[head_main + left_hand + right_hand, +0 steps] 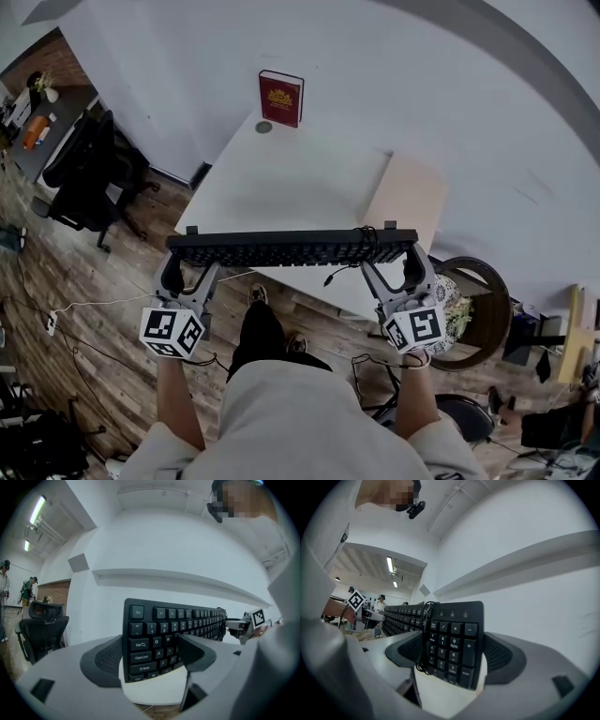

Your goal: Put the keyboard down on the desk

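Just ahead of the person's knees, the left claw [190,274] pinches the Esc end and the right claw [396,274] the number-pad end of a long black plastic keyboard [291,248], keys upward. Its long axis runs left to right over the near edge of the white rectangular desk [281,178]; whether it touches the top I cannot tell. At the desk's far edge a dark red book [280,97] stands upright.

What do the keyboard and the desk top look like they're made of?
The keyboard: probably matte black plastic, judging by moulded keys with white printed legends. The desk: smooth, flat white top, likely laminate or painted board; can't tell which.
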Demonstrator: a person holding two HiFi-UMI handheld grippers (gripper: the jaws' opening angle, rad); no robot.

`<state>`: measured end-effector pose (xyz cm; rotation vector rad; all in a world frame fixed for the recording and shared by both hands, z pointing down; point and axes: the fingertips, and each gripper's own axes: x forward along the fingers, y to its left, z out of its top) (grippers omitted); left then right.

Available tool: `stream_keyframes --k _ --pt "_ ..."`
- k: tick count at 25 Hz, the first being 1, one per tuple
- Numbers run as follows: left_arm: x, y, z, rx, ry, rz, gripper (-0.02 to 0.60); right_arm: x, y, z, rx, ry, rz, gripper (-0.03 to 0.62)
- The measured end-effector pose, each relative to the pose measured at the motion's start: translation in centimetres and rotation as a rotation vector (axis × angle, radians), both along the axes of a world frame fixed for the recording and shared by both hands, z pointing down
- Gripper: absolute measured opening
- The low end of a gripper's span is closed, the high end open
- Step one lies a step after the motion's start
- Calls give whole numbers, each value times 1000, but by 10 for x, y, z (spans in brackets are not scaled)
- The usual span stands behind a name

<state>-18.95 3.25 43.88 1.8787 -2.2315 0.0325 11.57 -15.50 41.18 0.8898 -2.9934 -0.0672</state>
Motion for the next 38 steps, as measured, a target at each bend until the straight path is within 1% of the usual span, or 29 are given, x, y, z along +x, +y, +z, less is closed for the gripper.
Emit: stream_keyframes --k 3,7,15,19,24,31,38 --pt "-6 -7 3 -1 8 9 368 -4 -4 1 -1 0 11 403" --pt "-9 -11 3 -10 1 23 368 -4 -3 5 -22 -6 21 402" --pt "-25 -38 15 -38 17 76 368 -11 -14 16 -52 4 67 400" --pt "-50 -61 24 -66 40 109 368 -31 -26 23 -73 21 96 399" --pt "-85 -93 44 -107 61 140 368 -61 -49 45 -127 41 127 399" --pt "-107 -120 64 -143 89 186 368 -78 -62 61 -160 68 170 397" --pt "-128 -149 79 -170 100 234 368 -93 -75 77 -188 75 214 396"
